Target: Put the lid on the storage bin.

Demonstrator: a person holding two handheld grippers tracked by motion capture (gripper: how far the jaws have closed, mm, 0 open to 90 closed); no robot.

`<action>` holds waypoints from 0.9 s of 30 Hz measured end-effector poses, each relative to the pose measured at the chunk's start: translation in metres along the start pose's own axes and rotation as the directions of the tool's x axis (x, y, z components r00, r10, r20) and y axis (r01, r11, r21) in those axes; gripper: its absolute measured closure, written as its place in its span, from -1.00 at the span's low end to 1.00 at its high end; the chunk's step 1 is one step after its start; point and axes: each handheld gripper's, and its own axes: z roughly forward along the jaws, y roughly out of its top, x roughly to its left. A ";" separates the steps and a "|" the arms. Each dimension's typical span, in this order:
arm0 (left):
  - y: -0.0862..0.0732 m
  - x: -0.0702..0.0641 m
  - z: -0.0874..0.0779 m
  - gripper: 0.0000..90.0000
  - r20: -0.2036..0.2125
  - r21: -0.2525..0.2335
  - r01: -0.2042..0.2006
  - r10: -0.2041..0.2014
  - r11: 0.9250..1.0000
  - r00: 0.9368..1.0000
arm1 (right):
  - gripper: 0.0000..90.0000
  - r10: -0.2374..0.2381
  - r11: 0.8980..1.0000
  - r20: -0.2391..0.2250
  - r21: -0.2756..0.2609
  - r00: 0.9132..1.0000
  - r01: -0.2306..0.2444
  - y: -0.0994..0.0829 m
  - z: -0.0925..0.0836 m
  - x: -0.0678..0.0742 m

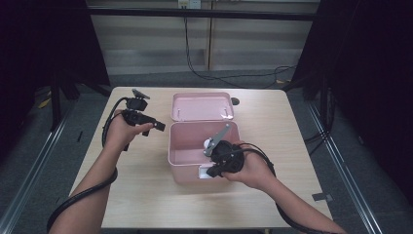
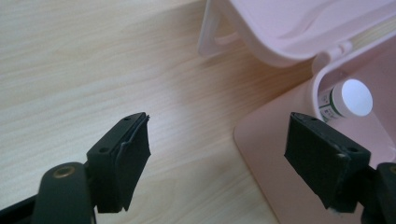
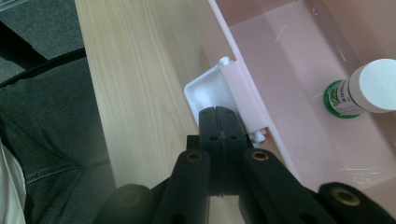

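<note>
1. Pink plastic box (image 1: 187, 155), smooth and glossy with rounded corners, sits mid-counter; its lid (image 1: 202, 106) lies open flat at 12 o'clock of it, hinged along the far rim.
2. Partly hidden: in the high view the right tongs (image 1: 211, 171) cover the box's near wall and most of a small bottle (image 1: 208, 144) inside. The bottle's label is too small to read.
3. In the right gripper view the bottle (image 3: 369, 88) lies on the box floor at 2 o'clock, with a white cap and a green-banded label.
4. Pale wood-grain counter (image 1: 146, 195), matte, rectangular with rounded corners.
5. Right tongs (image 3: 222, 123): jaws pressed together, tips at the white latch (image 3: 210, 93) on the box's near wall. Whether they pinch the latch I cannot tell.
6. Left tongs (image 2: 217, 144): jaws spread wide, nothing between them, over bare counter at 9 o'clock of the box, held in the left hand (image 1: 122, 132).
7. Right hand (image 1: 251, 168) wraps its tool from 4 o'clock, forearm angled in from the bottom edge.
</note>
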 end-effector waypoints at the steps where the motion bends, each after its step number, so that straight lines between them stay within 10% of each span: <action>1: 0.003 -0.001 0.000 -0.51 -0.002 -0.005 0.004 -0.004 1.000 1.000 | 1.00 -0.001 1.000 -0.002 -0.002 1.000 0.001 0.000 0.000 0.000; 27: 0.045 -0.011 0.016 -0.28 -0.026 -0.023 0.012 -0.012 1.000 1.000 | 1.00 0.019 1.000 -0.015 -0.025 1.000 -0.020 -0.003 0.000 -0.003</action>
